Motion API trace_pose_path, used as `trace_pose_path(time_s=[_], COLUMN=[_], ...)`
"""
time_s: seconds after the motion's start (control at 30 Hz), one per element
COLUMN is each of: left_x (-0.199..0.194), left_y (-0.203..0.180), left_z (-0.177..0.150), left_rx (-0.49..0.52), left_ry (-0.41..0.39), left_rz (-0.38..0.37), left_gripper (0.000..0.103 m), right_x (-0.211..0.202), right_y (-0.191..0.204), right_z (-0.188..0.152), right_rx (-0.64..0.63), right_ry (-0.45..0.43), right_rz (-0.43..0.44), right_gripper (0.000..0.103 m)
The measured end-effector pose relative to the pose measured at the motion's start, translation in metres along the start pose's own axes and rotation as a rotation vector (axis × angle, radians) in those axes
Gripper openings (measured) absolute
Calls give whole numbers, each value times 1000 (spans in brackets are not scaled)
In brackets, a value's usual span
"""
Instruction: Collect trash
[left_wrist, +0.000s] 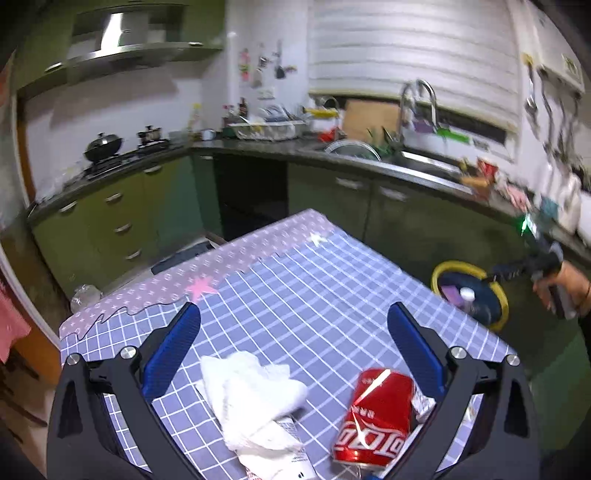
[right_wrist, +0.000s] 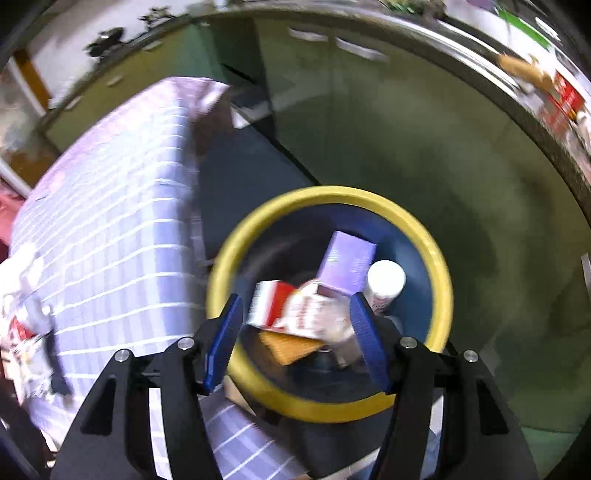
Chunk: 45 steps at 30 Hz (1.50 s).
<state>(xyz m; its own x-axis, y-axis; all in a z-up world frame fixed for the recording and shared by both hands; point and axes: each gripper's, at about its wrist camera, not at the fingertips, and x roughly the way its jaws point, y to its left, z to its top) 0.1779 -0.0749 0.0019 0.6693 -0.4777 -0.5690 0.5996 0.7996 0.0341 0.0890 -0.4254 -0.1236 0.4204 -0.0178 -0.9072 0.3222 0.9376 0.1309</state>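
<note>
My left gripper (left_wrist: 294, 308) stands open low over the checked tablecloth (left_wrist: 314, 280). Between its fingers lie a crumpled white tissue (left_wrist: 251, 391) and, to the right, a crushed red cola can (left_wrist: 376, 413); the pads touch neither. My right gripper (right_wrist: 296, 298) points down into a yellow-rimmed bin (right_wrist: 325, 194) on the floor beside the table. A blurred red-and-white package (right_wrist: 284, 308) sits between its blue pads with a gap at the left pad, so the pads do not press on it. In the bin lie a purple box (right_wrist: 347, 262) and a white-capped bottle (right_wrist: 386, 278).
In the left wrist view the bin (left_wrist: 456, 264) stands off the table's right edge, with the right gripper (left_wrist: 493, 276) and a person's hand (left_wrist: 561, 288) above it. A silver wrapper (left_wrist: 421, 400) lies beside the can. Green cabinets (left_wrist: 122, 221) and a sink counter (left_wrist: 406, 162) ring the room.
</note>
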Motion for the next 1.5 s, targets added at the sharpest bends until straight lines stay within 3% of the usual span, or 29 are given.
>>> trace_pose_path(time_s=[0.17,0.37,0.57,0.67,0.9,1.13,1.2,1.27,1.5], left_x=[22,42,62,66,81,103,107,111,102], left_y=[-30,-73,-82,-86,-99,-106,-103,-99,-90], left_z=[-13,-41,-60,-65,-72,-79,-80,-80,-74], left_rx=[134,346,415,451,487,508,491,465,434], left_ry=[127,276,392,416,477,534,551,570,535], left_rz=[-60,-93,-63,-95,-135,-120,-120,-126,-121], left_gripper=[97,97,97,97,97,96,89,74,73], right_x=[-24,-34,-23,-17,-11,-10,-11,-12,-12], right_y=[35,43,45,43,43,44,43,43,47], right_z=[-23,-33,-32,-32,-32,-33,-33,-33,-34], right_rx=[-53,-90,-108,-106,-102,-108,-108,-107,-118], right_ry=[-33,-41,-35,-29,-20,-20,-22,-25,-26], right_rz=[55,98,127,138,156,166,168,170,177], right_gripper=[62,63,63,63,63,63,63,63,64])
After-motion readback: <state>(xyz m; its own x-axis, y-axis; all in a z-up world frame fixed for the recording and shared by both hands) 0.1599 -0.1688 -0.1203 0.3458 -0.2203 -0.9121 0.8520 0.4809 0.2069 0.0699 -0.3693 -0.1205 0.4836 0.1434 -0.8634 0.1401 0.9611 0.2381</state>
